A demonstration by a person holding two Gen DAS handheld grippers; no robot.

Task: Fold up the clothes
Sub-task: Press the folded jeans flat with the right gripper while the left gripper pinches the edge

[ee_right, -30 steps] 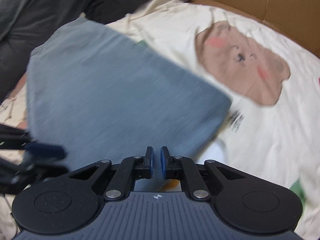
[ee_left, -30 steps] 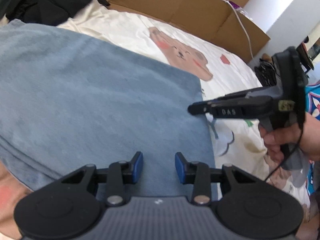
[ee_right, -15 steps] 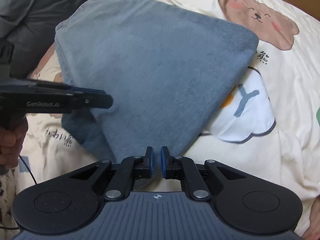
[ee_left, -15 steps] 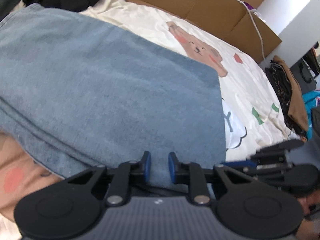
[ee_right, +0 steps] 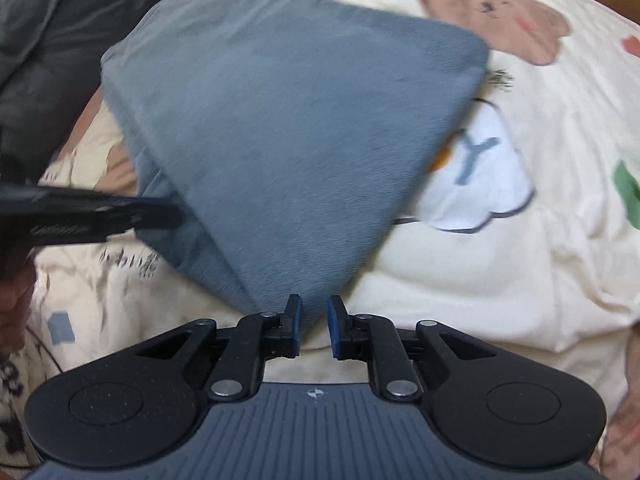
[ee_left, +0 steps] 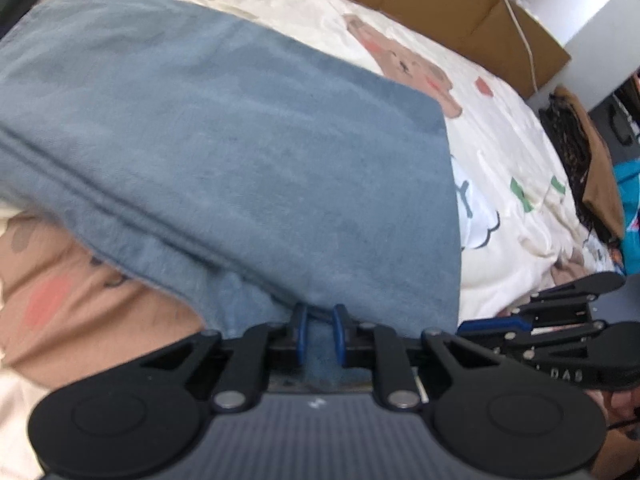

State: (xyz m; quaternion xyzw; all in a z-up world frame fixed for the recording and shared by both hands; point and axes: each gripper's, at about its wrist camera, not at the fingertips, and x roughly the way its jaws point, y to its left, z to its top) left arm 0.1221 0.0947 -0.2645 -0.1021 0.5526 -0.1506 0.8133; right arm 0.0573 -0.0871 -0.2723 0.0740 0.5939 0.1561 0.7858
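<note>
A folded blue garment (ee_left: 240, 160) lies on a cream bedsheet (ee_left: 500, 152) printed with bears and clouds. In the left wrist view its layered edge runs along the left side, and its near edge reaches the camera. The left gripper (ee_left: 320, 334) has this near edge between its blue pads; the jaws are closing to a narrow gap, and the cloth bunches up between them. Just to the right, at the garment's near right corner, the right gripper (ee_left: 492, 326) pokes in from the side.

In the right wrist view the left gripper (ee_right: 160, 214) enters from the left edge, its tip against the garment's (ee_right: 288, 120) left folds, with a hand (ee_right: 14, 296) behind it. The garment's near corner points down to the right gripper (ee_right: 314, 328), whose jaws are opening; the corner's tip sits between the pads, and they do not seem to press it. Dark clothes (ee_right: 52, 40) are piled at the sheet's far left, and cardboard (ee_left: 440, 4) stands along its far edge.
</note>
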